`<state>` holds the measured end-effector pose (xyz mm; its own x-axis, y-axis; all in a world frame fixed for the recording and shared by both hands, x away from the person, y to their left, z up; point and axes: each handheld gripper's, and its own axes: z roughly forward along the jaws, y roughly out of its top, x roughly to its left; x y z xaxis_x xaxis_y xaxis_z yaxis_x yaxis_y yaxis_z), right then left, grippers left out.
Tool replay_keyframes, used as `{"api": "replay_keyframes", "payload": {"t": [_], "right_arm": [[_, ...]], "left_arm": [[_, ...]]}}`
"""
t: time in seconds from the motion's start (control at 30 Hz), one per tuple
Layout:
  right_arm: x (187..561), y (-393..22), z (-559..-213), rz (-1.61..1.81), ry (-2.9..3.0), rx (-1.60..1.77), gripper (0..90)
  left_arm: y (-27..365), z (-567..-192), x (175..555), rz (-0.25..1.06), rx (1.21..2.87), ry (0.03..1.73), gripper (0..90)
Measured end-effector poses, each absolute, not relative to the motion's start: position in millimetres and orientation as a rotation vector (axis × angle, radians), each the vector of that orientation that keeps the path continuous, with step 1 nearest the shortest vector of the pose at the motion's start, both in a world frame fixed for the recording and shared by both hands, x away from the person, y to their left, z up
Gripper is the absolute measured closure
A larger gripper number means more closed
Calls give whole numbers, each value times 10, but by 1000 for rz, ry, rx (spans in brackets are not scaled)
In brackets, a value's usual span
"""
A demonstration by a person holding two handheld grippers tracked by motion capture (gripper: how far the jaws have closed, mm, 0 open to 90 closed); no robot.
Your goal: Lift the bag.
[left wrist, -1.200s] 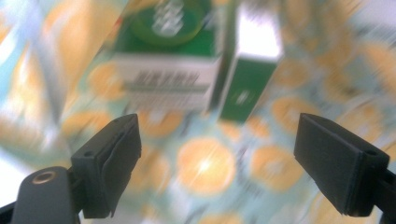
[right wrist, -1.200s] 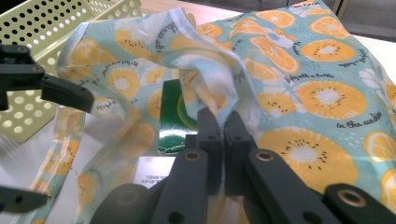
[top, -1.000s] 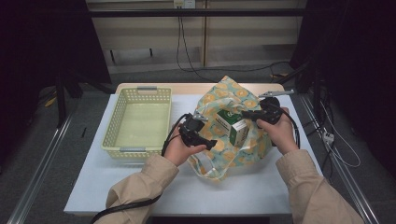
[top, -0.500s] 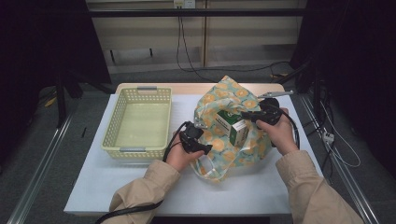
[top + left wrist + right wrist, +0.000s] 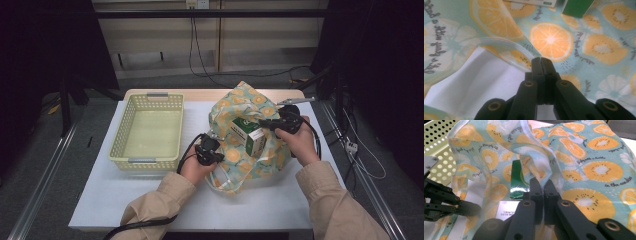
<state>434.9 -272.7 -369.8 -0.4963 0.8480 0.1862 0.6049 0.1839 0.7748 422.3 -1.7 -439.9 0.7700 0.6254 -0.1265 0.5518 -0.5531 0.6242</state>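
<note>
From above, the citrus-print bag sits on the white surface just right of the yellow basket, with a green-and-white carton showing in its mouth between the left gripper and the right gripper. The left gripper view shows what the high view cannot: its fingers have just been closing and now pinch the bag's pale edge. The right gripper view shows its fingers clamped on a fold of the bag's rim in front of the carton's green side, the left gripper at the picture's left.

The cloth bag is pale teal, printed with orange citrus slices and dark script. The box is green and white. The perforated basket is pale yellow; the tabletop is white.
</note>
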Motion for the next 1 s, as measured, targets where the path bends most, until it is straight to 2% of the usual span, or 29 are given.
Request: {"api": "replay_keyframes", "payload": {"t": [0.17,0.47,0.57,0.6,0.83,1.0], "right_arm": [[4352,-2749,-3658,1214,2172,1377,886],[4385,-2825,-3383,1219,2135,1361,886],[4402,-2850,-3261,1220,2115,1356,886],[4409,-2857,-3218,1215,2111,1351,886],[4449,-2914,-2807,1237,2058,1318,886],[4457,-2927,-2543,1298,2025,1286,887]], "left_arm": [[64,-3986,4316,104,2235,856,900],[150,-3102,4480,176,2125,820,900],[133,-2802,4542,221,2090,832,900],[142,-2706,4581,188,2077,806,900],[145,-2053,4747,241,1980,774,900],[152,-1903,4814,235,1963,761,900]]}}
